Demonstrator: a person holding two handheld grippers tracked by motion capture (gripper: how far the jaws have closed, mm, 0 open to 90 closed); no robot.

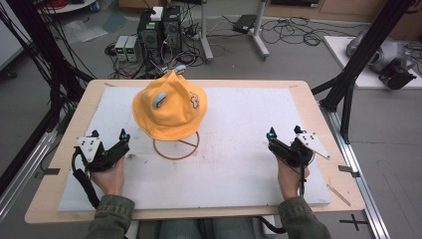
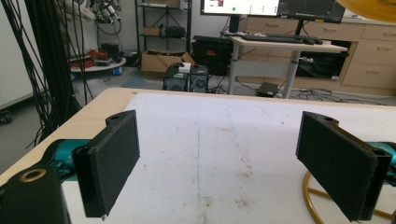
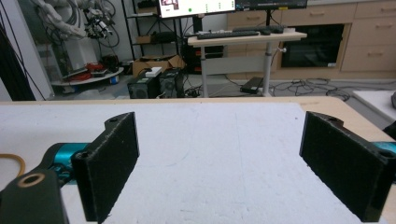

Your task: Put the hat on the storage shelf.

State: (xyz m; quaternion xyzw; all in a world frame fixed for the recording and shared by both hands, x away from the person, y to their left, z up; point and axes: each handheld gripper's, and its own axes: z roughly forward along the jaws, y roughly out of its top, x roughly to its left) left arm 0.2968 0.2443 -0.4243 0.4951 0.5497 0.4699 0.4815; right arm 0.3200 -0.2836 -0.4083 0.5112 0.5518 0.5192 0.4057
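A yellow bucket hat with a small blue patch and a white flower mark sits on a thin wire stand, whose brass ring base rests on the white foam mat. My left gripper is held low over the mat, left of and nearer than the hat, open and empty. My right gripper stands open and empty toward the mat's right side. In the left gripper view the left gripper has wide-apart jaws, with the ring base and hat brim at right. The right gripper faces bare mat.
The mat lies on a wooden table. Black frame posts rise at the far right and far left. Computer towers and cables sit on the floor beyond the table's far edge. A desk with monitors stands farther back.
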